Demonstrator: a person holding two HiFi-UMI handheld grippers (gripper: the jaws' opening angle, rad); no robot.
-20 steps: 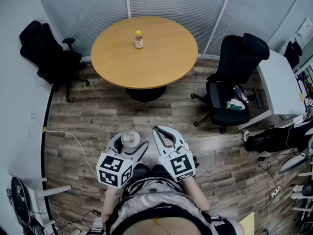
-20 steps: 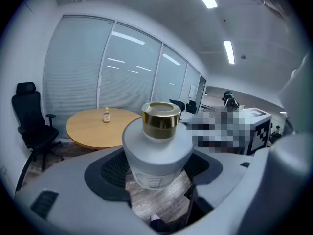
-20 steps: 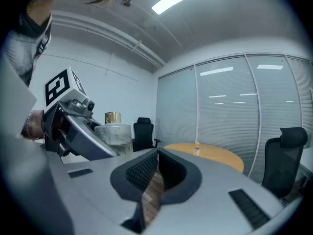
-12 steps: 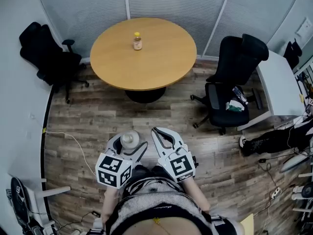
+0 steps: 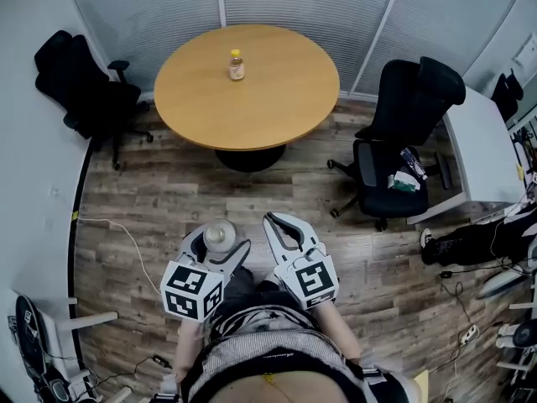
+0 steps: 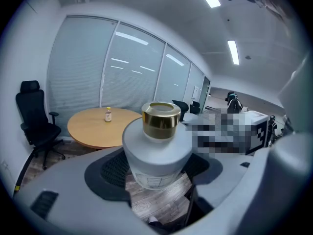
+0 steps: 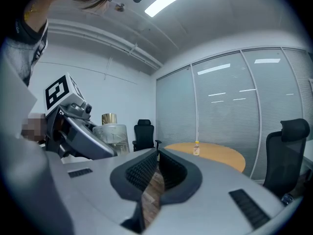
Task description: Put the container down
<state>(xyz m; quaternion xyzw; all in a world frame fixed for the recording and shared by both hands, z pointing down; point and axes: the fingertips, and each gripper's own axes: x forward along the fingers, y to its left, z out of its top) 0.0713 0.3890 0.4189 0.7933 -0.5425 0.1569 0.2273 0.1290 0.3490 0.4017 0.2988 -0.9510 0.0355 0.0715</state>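
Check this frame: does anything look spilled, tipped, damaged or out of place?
Nothing stands out. The container stands upright between the left gripper's jaws, gold cap on, nothing spilled. The small bottle stands upright on the round table. The right gripper is shut and empty.

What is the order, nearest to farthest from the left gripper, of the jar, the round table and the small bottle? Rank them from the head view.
1. The jar, held between the jaws of the left gripper.
2. The round table, straight ahead, well beyond the jar.
3. The small bottle, on the table's far half, left of centre.
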